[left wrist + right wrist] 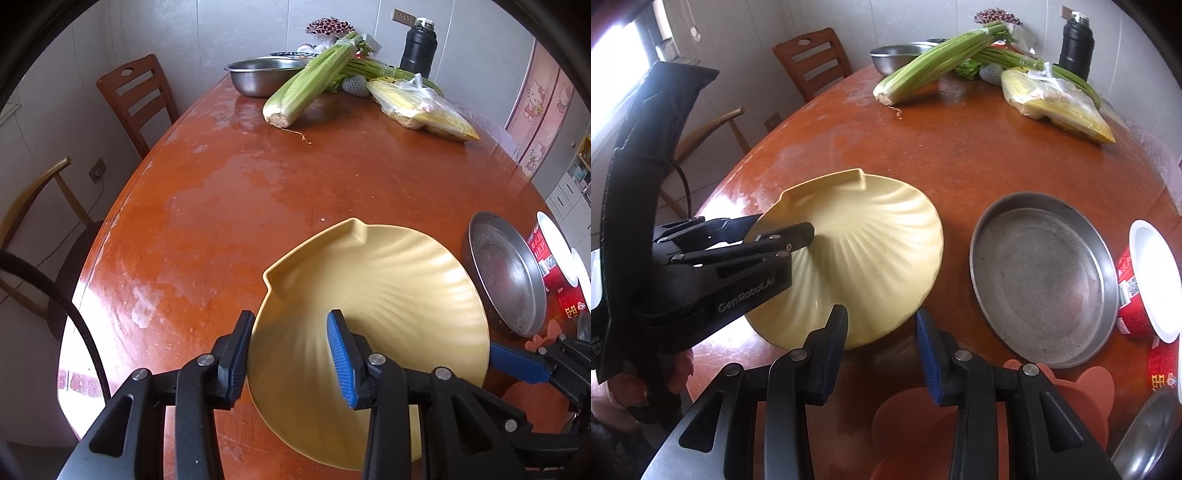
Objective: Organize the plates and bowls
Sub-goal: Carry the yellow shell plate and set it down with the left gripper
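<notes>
Yellow shell plate [373, 291] sits between your left gripper [291, 354] jaws, pads unclamped; right gripper [882, 347] empty, released; bare table [258, 177] beyond; steel pan [1043, 277] fully visible only from right.

Near rim of the yellow shell plate [369, 280] is covered by the left gripper [291, 354]; whether the pads press it cannot be told. Just right of the plate, the steel pan [506, 273] is partly hidden by the plate's edge. Beyond the pan, the red cup [1134, 288] is cut by the frame edge, its print too small to read. At the far side from the plate, a patterned dish [291, 55] is mostly hidden behind the steel bowl [258, 74] and celery [310, 81].
</notes>
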Demonstrator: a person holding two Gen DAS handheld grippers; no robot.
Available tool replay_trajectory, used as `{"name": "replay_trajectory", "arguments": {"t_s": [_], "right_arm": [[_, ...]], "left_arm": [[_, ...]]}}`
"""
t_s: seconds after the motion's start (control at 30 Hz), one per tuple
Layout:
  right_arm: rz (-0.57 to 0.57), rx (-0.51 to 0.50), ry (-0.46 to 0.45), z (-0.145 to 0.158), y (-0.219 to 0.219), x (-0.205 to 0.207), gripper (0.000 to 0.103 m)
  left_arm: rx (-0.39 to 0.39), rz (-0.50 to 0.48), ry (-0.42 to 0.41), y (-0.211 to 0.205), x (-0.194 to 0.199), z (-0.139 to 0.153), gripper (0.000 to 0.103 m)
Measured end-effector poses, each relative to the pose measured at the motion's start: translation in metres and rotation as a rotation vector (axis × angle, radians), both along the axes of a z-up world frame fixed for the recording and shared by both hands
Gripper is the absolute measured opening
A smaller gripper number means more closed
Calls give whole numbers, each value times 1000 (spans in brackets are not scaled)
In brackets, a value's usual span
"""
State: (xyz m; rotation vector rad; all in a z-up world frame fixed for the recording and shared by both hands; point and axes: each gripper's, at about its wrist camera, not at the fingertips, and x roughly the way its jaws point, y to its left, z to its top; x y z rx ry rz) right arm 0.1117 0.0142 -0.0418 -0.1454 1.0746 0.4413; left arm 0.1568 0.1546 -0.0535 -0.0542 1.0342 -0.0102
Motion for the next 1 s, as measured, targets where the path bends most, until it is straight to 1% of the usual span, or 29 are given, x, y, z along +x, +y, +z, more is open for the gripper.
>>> {"name": "replay_trajectory", "arguments": {"t_s": [0.1,0.3,0.47,0.57,0.63,0.77,0.9,1.0], "right_arm": [[-6,7,-9,3,-3,-1,40],[-17,23,-35,11,-12,-3,41],[-3,43,-69,24,-20,-8,41],[3,53,-92,33,-28,-11,44],[4,55,-114,41,-37,-14,47],[3,56,-149,55,-56,-21,48],[2,73,-161,68,-79,-26,49],[3,59,-177,76,-97,-32,53]], "left_arm": [[12,-2,-5,-4,-2,2,48],[49,31,-32,-2,-11,13,57],[49,57,-59,3,-22,28,58],[48,56,-78,-1,-31,38,58],[37,49,-93,-6,-39,46,59],[27,33,-118,-18,-51,60,61],[8,10,-129,-32,-64,70,62],[9,3,-134,-43,-72,75,63]]}}
